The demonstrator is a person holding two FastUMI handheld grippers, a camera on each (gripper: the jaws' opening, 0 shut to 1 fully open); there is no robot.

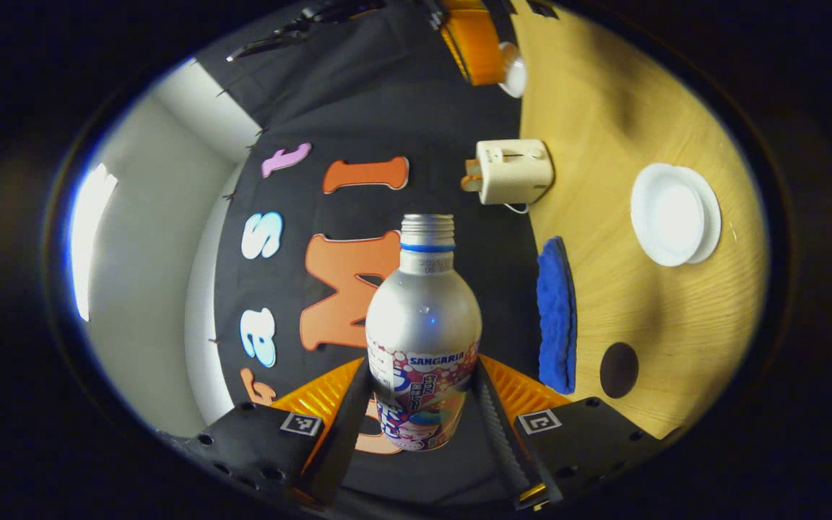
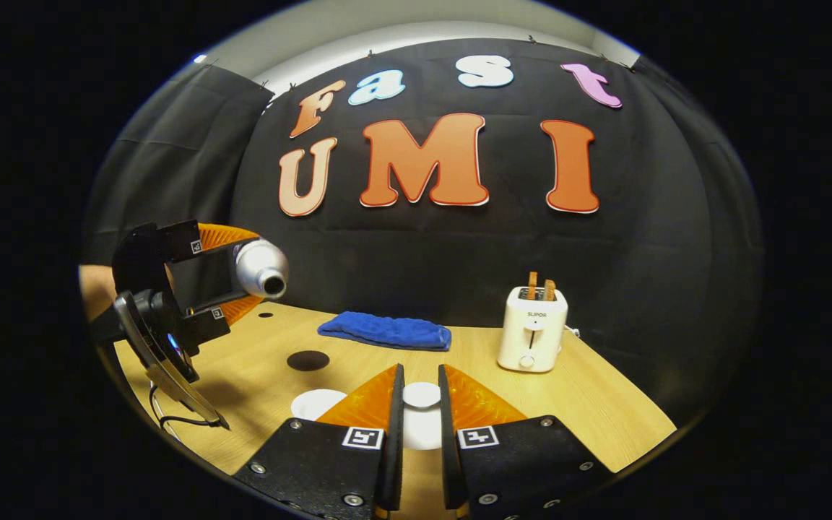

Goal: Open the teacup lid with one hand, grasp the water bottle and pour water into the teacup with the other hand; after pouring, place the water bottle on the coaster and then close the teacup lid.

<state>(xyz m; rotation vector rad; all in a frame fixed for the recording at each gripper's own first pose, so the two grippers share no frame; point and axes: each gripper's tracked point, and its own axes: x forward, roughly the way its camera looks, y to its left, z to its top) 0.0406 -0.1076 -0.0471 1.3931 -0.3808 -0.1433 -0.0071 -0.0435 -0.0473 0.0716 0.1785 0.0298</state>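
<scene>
So the water bottle (image 1: 423,332) is clamped low on its body by the left gripper (image 1: 423,404), both fingers pressed against its sides, and it's tipped over roughly level above the counter (image 1: 647,318); in the right gripper view the open neck is seen pointing toward 3 o'clock, well apart from the cup. No cap is seen on the neck, so it's probably being carried over for the pour. The right gripper (image 2: 420,404) is closed on the small white teacup lid (image 2: 422,394), held just above the teacup (image 2: 422,427), presumably so the opening is kept free. A white saucer or plate (image 2: 317,403) sits at about 9 o'clock of the cup. The dark round coaster (image 2: 308,360) lies farther back, left free for the bottle later. A blue cloth (image 2: 386,331) and a toaster (image 2: 531,328) are parked at the back, out of the way. Pouring looks not yet started.
</scene>
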